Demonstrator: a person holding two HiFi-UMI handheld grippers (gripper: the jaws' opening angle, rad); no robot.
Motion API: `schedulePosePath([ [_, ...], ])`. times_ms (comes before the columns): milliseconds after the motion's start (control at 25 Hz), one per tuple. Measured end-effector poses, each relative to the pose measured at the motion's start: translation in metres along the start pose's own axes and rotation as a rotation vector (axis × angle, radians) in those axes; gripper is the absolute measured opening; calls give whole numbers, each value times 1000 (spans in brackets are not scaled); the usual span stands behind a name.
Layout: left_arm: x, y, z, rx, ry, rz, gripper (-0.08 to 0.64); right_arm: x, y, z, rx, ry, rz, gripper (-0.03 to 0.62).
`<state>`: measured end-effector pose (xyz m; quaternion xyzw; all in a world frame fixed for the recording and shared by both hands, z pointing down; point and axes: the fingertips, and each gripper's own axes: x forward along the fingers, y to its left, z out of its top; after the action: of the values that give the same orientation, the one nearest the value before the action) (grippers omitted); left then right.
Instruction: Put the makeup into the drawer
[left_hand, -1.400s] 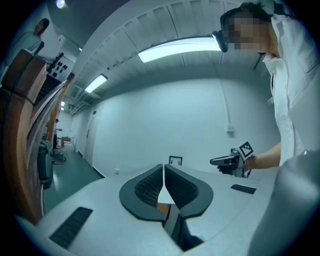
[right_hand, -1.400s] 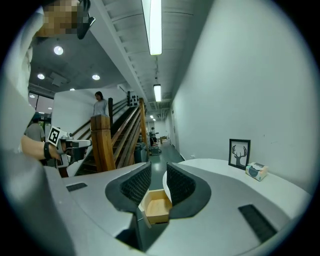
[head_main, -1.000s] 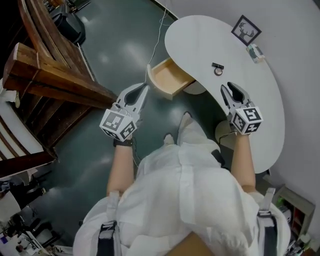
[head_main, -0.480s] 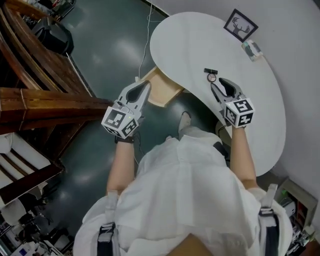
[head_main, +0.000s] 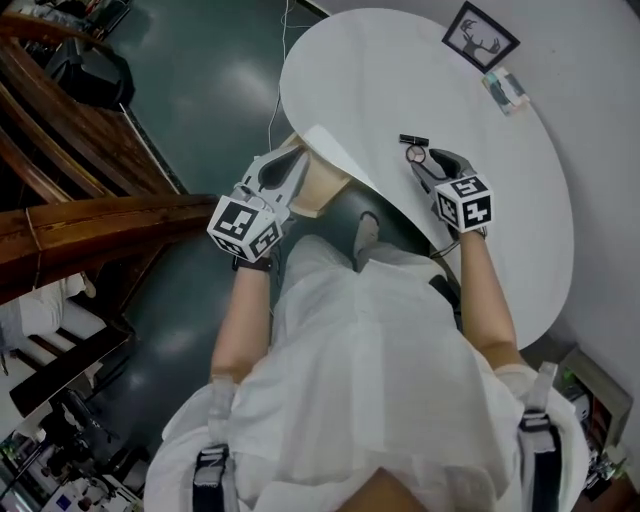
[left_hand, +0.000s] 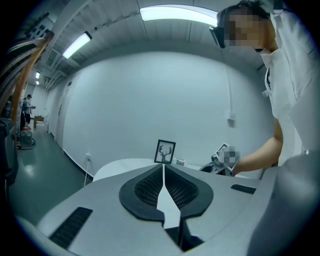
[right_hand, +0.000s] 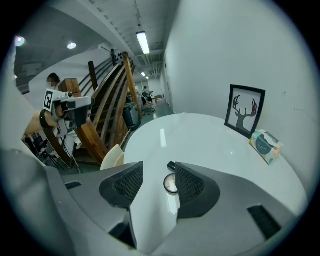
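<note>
The makeup is a small round compact (head_main: 414, 154) with a black stick (head_main: 412, 139) beside it, lying on the white table (head_main: 480, 120). My right gripper (head_main: 421, 166) is just short of them, tilted down. In the right gripper view its jaws (right_hand: 158, 168) have just been opening, and the compact (right_hand: 170, 184) lies on the table between the fingertips, close to the right one, with no pad pressing it. The wooden drawer (head_main: 320, 186) juts out from under the table's left edge. My left gripper (head_main: 289, 163) hovers at the drawer, shut and empty (left_hand: 163, 168).
A framed deer picture (head_main: 480, 36) and a small tissue pack (head_main: 505, 87) stand at the table's far side by the wall. Wooden stairs (head_main: 90, 215) rise at the left over the dark green floor. The person's white clothing fills the lower middle.
Both grippers moved forward: the right one came down close to the compact with its jaws wider, and the left one closed in on the drawer. The head view shifted, so the table sits further left.
</note>
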<state>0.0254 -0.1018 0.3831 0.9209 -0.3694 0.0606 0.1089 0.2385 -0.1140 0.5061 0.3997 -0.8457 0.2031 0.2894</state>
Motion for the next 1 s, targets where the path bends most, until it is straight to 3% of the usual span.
schedulePosePath([
  [400,30,11,-21,-29,62,-90,23,43,-18,-31,46,180,-61,204],
  [1000,52,22,-29,-64,60,-108,23,72,-29,-54,5,363,-106,210],
])
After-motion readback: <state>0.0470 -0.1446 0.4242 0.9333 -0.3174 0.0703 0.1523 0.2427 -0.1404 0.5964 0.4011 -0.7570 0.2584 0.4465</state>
